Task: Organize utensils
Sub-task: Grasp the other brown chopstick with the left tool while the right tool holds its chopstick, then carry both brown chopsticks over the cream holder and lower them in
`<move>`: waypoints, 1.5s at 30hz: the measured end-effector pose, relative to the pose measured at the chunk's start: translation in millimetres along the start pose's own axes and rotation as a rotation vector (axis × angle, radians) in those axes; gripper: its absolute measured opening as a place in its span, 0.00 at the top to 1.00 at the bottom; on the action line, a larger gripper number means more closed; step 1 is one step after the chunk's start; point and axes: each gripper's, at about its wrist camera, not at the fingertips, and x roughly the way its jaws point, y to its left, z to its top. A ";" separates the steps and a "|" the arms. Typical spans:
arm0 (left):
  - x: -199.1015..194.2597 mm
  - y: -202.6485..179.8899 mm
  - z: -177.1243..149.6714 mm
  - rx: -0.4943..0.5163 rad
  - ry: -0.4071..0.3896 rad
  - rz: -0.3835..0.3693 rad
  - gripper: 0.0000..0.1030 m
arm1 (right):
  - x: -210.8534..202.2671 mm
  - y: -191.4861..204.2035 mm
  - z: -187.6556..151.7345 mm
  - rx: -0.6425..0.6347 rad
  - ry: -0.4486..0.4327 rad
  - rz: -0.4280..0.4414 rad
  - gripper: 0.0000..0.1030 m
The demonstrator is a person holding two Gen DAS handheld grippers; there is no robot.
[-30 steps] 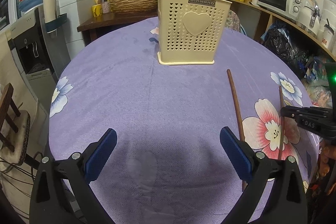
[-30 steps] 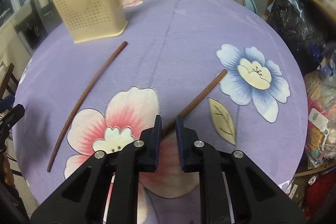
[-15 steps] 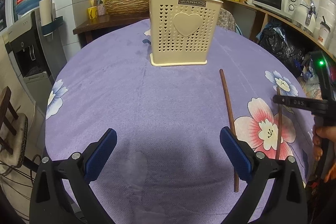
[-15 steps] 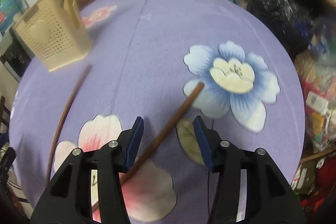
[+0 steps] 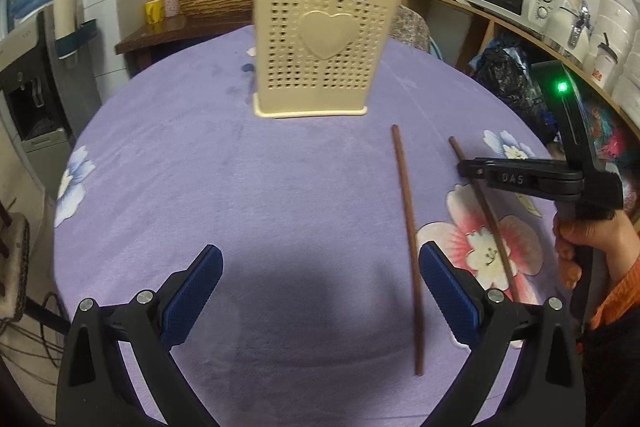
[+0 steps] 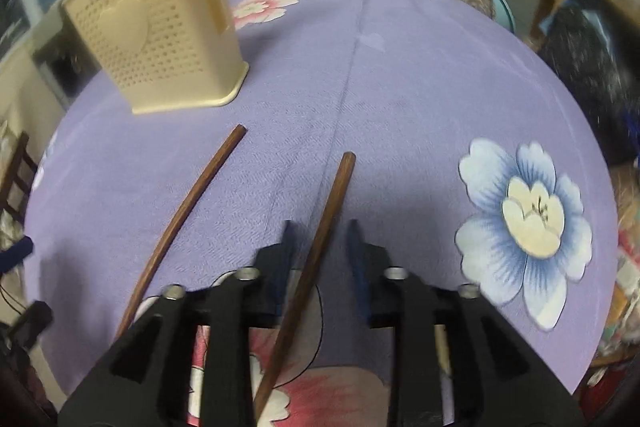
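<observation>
From the right wrist view we saw the right gripper (image 6: 318,247) closing, its fingers (image 6: 357,259) either side of one chopstick (image 6: 320,247) on the purple floral counter (image 6: 400,87), not pressing it. A second chopstick (image 6: 180,211) lay nearby, towards the cream utensil holder (image 6: 160,39). Only the left wrist view showed the left gripper (image 5: 320,279), fingers wide and empty, and the hand (image 5: 584,239) holding the right gripper.

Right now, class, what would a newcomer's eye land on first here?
The cream holder with its heart stands at the far middle of the purple cloth. Two brown chopsticks lie in front: one bare on the cloth, the other between the closing right gripper, untouched.
</observation>
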 end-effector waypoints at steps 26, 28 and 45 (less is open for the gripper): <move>40.0 -10.1 -1.1 0.059 0.123 0.016 0.92 | -23.2 -2.8 -32.8 0.078 -0.055 0.027 0.55; 38.0 -5.2 0.1 0.039 0.126 0.018 0.89 | -21.3 -0.4 -32.9 0.073 -0.054 0.022 0.55; 92.0 -5.8 59.0 0.117 0.171 0.031 0.90 | 1.0 9.1 -8.3 0.049 -0.021 -0.035 0.55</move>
